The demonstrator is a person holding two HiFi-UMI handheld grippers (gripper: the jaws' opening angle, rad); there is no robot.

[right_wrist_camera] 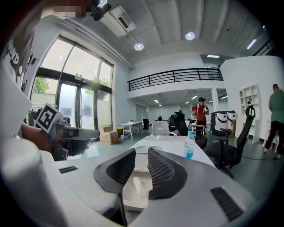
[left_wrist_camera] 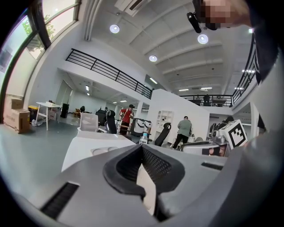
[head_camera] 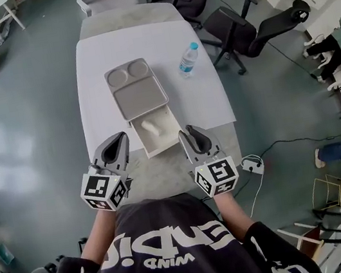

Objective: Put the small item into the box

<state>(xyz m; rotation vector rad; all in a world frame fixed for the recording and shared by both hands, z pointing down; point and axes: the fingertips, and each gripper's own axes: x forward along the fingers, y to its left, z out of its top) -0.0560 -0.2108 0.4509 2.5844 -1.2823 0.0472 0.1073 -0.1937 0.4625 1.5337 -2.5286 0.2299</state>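
Both claws were empty: left gripper (head_camera: 120, 139) pinched closed, right gripper (head_camera: 187, 130) part-open on nothing. The small item (head_camera: 150, 127) lay in the box's (head_camera: 137, 96) open drawer (head_camera: 165, 137). Placement looked done. The next move probably called for a square push to close the drawer.

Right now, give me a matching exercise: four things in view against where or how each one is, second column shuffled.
1. small item
2. water bottle
3. grey tray
4. right gripper

A. upright on the table, right of the tray
B. jaws apart, nothing between them
C. lying inside the open box
D. flat on the table, beyond the box

Pairs: 1-C, 2-A, 3-D, 4-B
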